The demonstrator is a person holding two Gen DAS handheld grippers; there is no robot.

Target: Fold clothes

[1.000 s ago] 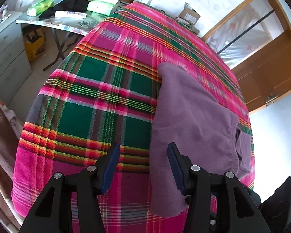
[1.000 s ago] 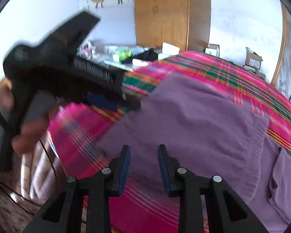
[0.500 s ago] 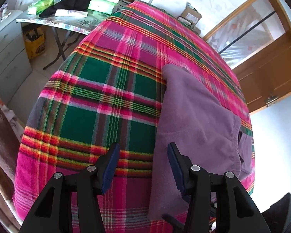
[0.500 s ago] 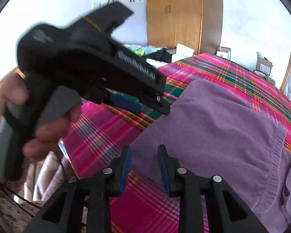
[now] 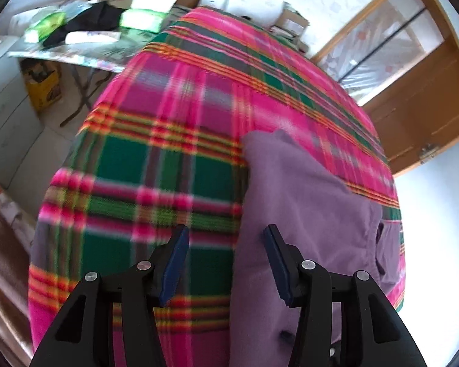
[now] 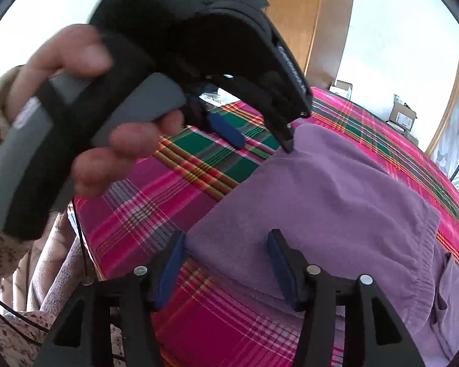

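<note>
Bed under plaid blanket, purple garment lying folded at its near right part. Only my left view gives cluttered counter far left; only right view gives hand gripping left claw. Left claw wide apart, empty, over garment's left edge. Right claw just spread wider, pads straddling garment's near corner, not pinching.

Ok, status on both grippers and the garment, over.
Left gripper open, over the purple garment's near edge. Right gripper jaws just opened, nothing pinched. Garment lies partly folded on the plaid blanket. Nothing in the way.
</note>
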